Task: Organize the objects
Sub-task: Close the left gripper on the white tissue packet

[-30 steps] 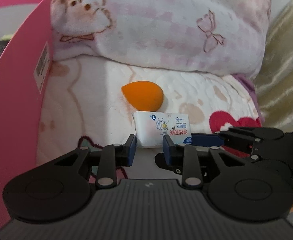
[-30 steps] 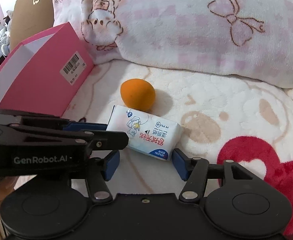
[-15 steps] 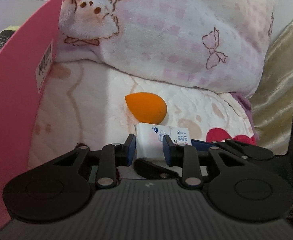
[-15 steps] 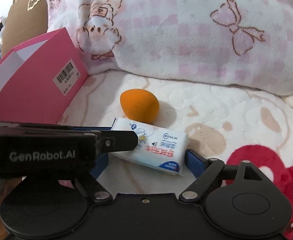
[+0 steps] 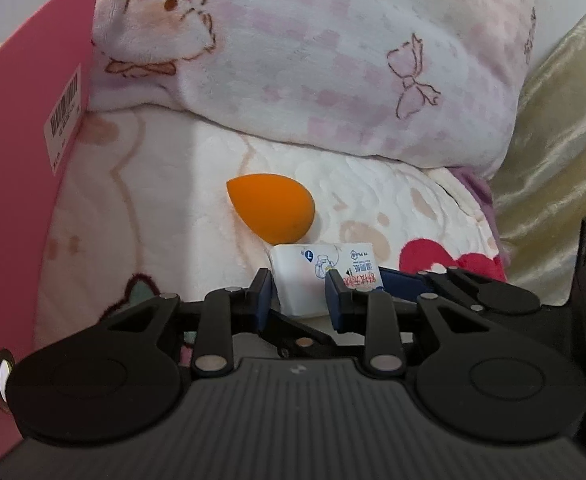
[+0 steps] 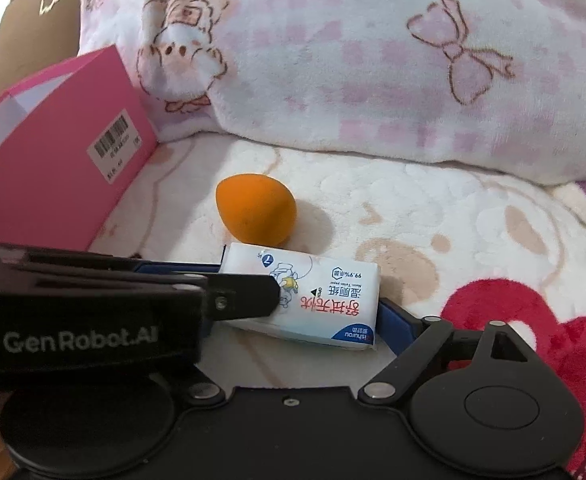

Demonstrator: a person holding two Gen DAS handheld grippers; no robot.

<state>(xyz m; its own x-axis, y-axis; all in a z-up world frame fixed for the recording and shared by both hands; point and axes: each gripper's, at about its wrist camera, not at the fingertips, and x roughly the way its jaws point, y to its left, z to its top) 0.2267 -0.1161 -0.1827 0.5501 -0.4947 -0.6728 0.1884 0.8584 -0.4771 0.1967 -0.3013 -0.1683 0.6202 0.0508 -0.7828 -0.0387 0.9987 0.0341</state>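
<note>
Fleecy cream bed blanket (image 6: pixel 433 208) with cartoon print carries everything. Open pink cardboard box (image 6: pixel 53 168) stands left; contents hidden. Step in hand: picking up white wet-wipe packet (image 6: pixel 325 292), lying on bed just beside orange teardrop makeup sponge (image 6: pixel 255 210). Left hand-held gripper (image 5: pixel 299 296) clamped on packet end. Right hand-held gripper (image 6: pixel 289 320) spread wide, closing slightly, straddling packet. Next, likely: lift packet, carry to box.

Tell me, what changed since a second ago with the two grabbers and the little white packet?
The right gripper spread its jaws wide and now straddles the wet-wipe packet; they are closing slightly, not pressing it. The left gripper stayed shut on the packet's end. The orange makeup sponge and pink box stayed put.
</note>
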